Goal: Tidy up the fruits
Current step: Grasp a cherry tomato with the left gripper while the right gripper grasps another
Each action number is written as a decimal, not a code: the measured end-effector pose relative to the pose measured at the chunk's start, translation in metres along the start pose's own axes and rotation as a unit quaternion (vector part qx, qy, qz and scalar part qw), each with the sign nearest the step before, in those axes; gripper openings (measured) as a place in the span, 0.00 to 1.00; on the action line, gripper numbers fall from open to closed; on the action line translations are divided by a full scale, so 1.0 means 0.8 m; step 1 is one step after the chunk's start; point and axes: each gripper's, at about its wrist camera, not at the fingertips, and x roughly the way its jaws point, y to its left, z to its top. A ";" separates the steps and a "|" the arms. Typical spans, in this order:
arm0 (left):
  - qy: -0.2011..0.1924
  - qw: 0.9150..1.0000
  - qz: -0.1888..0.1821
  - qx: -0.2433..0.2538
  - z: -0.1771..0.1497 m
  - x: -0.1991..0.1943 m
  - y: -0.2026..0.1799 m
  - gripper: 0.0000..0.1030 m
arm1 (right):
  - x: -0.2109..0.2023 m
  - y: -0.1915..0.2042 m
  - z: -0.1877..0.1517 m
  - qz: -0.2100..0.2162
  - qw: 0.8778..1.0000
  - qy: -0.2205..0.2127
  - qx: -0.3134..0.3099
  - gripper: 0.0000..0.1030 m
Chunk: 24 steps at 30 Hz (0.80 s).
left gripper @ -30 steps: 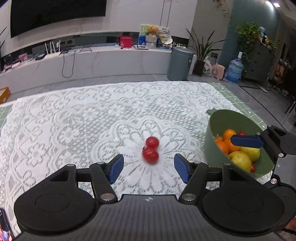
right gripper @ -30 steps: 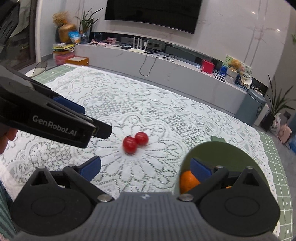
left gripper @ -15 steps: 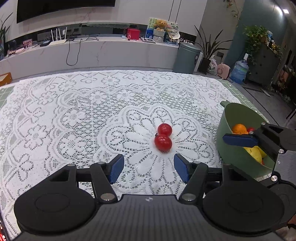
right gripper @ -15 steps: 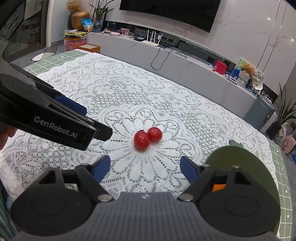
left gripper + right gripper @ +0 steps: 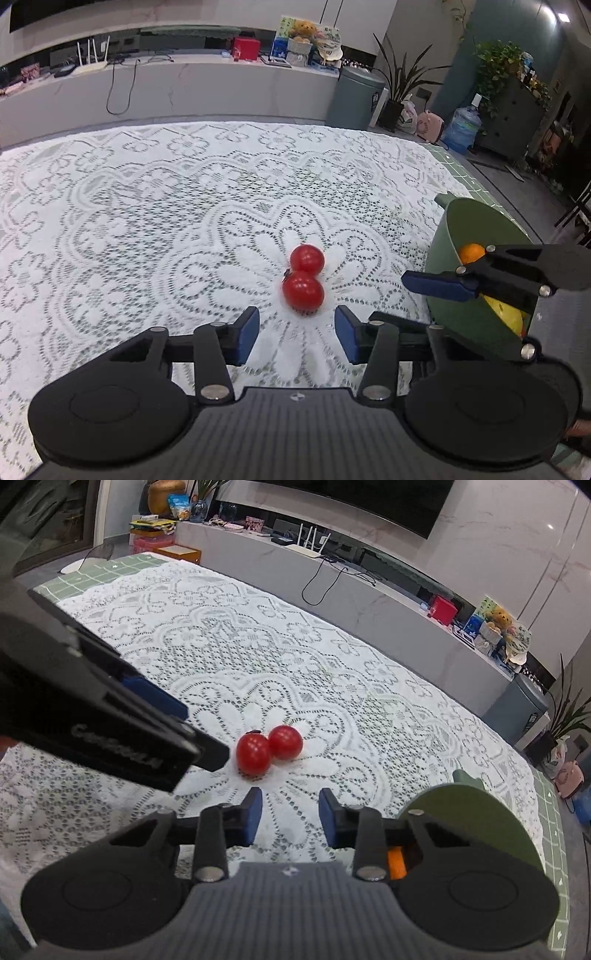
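The two tomatoes (image 5: 303, 277) touch each other on the lace cloth (image 5: 147, 206), just ahead of your left claw (image 5: 297, 334), jaws apart, empty, just been closing. Nipping the near one could roll the other off. Right claw (image 5: 290, 816), narrowed w/ nothing between, and bowl (image 5: 476, 236) crowd the right.

A: What sort of place is it?
B: A home living room. At 12 o'clock a low media shelf (image 5: 177, 79) carries a router (image 5: 92, 64); a wall television (image 5: 369, 502) hangs above.
A: Further evidence?
B: Houseplants (image 5: 402, 79) and a water jug (image 5: 461, 129) at 2 o'clock; a lace tablecloth (image 5: 147, 206) covers the table.
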 end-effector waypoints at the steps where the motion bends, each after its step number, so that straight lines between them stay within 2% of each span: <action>1: 0.002 1.000 -0.001 -0.003 0.004 0.004 0.000 0.50 | 0.003 0.000 0.001 -0.001 1.000 0.001 -0.006 0.30; 6: 0.012 1.000 -0.017 -0.020 0.023 0.023 -0.001 0.48 | 0.013 -0.006 0.007 -0.005 1.000 0.000 -0.020 0.29; 20: 0.071 0.996 -0.009 -0.061 0.035 0.069 0.007 0.34 | 0.034 -0.008 0.012 -0.001 1.000 0.013 -0.014 0.29; 24: 0.068 0.995 -0.012 -0.068 0.035 0.067 0.011 0.33 | 0.038 -0.007 0.017 0.000 1.000 0.011 -0.015 0.29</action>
